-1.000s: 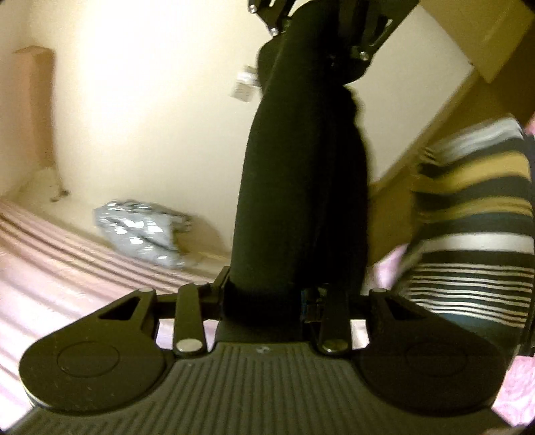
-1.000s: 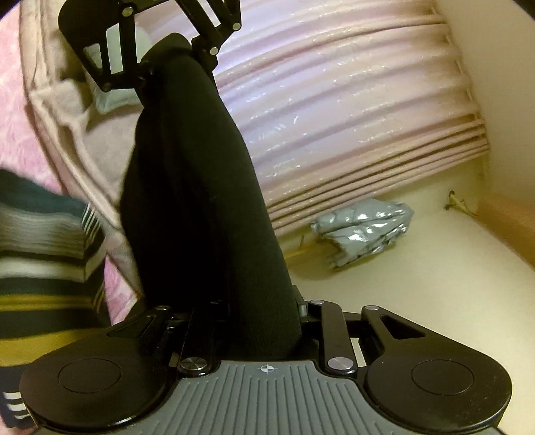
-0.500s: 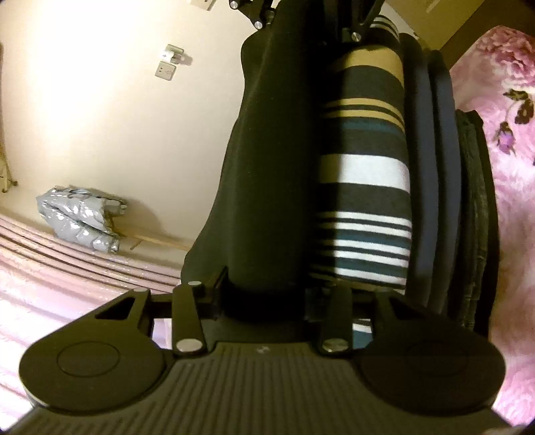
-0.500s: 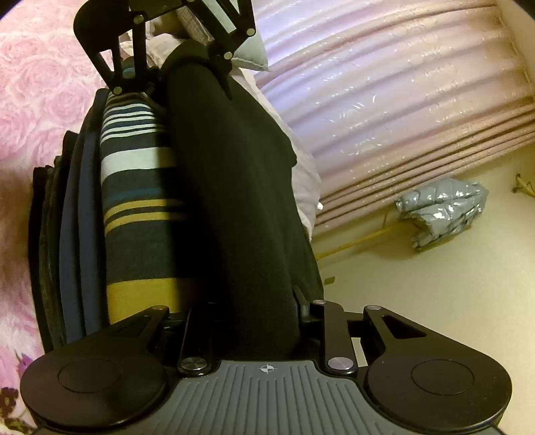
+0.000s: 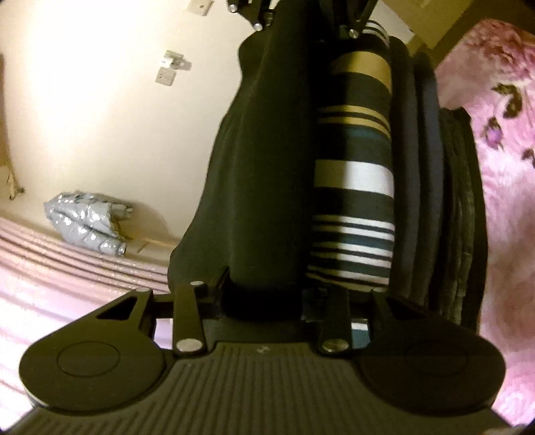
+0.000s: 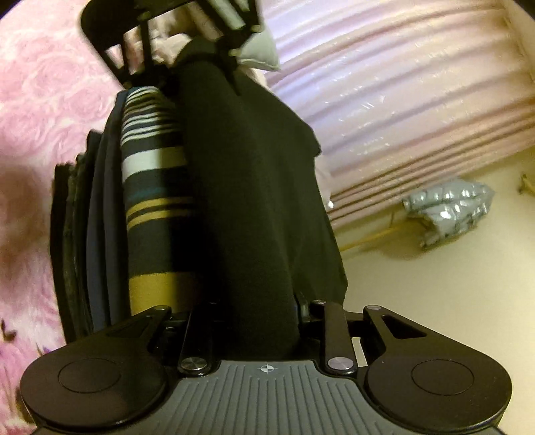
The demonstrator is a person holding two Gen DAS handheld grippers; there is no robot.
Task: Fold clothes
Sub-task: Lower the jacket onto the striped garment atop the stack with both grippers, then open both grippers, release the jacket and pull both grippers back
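Observation:
A folded black garment (image 5: 267, 167) stretches between my two grippers. My left gripper (image 5: 264, 287) is shut on one end of it, and the right gripper (image 5: 301, 13) shows at the far end, at the top of the left wrist view. In the right wrist view, my right gripper (image 6: 247, 318) is shut on the black garment (image 6: 247, 200), with the left gripper (image 6: 174, 43) opposite. The garment lies against a striped folded garment (image 5: 354, 180) (image 6: 153, 187), the top of a stack of dark folded clothes (image 5: 414, 167). The cloth hides the fingertips.
The stack rests on a pink floral bedspread (image 5: 501, 134) (image 6: 40, 117). A pink ruffled bed skirt (image 6: 384, 100) drops to a cream floor (image 6: 451, 284), where a crumpled silver bag (image 6: 448, 207) (image 5: 87, 224) lies.
Both grippers came down with the black garment, bringing it from above the floor side onto the striped top of the stack. Over the last half second they hardly moved.

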